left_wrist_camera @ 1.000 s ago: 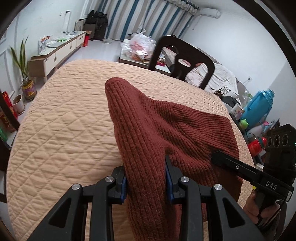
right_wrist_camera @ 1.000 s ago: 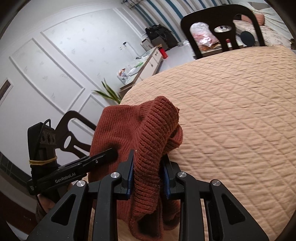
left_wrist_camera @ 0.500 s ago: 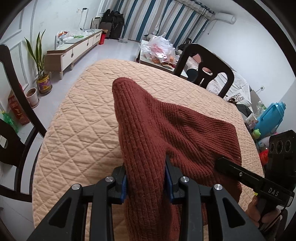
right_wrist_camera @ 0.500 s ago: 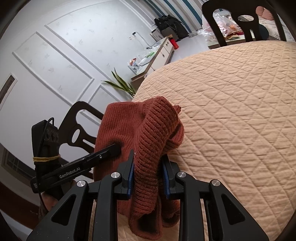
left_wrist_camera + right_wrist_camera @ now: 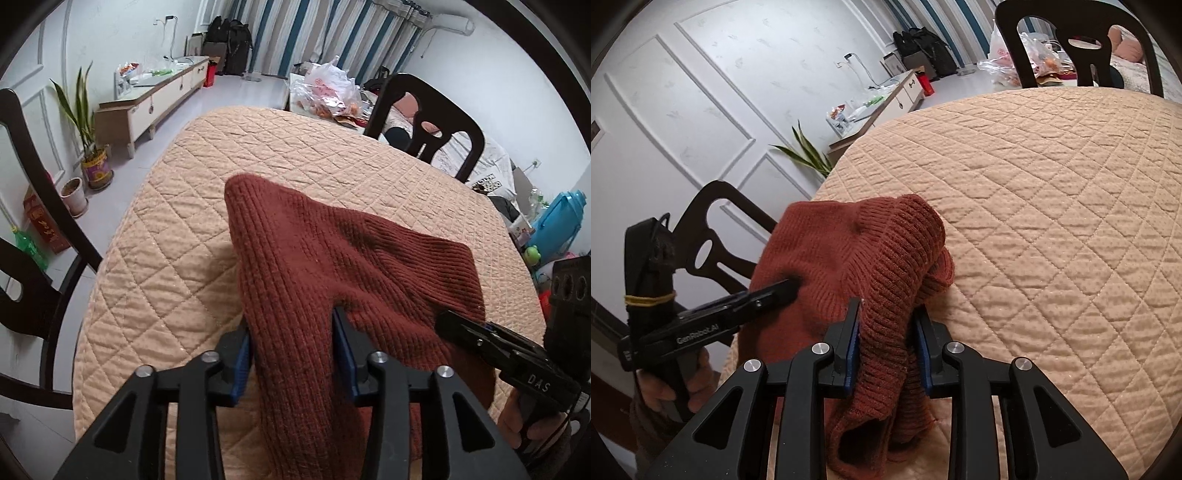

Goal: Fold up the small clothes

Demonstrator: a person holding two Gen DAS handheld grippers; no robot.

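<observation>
Reading "GenRobot.AI" on left tool (image 5: 792,286), "DAS" on right tool (image 5: 443,319).

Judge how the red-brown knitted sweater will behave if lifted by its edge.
Probably floppy: the sweater sags in folds between the left gripper and right gripper. Likely grippy, not slippery: its ribbed knit bunches against the blue pads. Seemingly light.

I see the rust-red garment (image 5: 332,266) as thick ribbed knit wool, matt and fuzzy. The tabletop (image 5: 177,258) wears tan quilted cloth, slightly puckered. My claw fingers (image 5: 798,398) look matt black plastic with shiny metal screws.
</observation>
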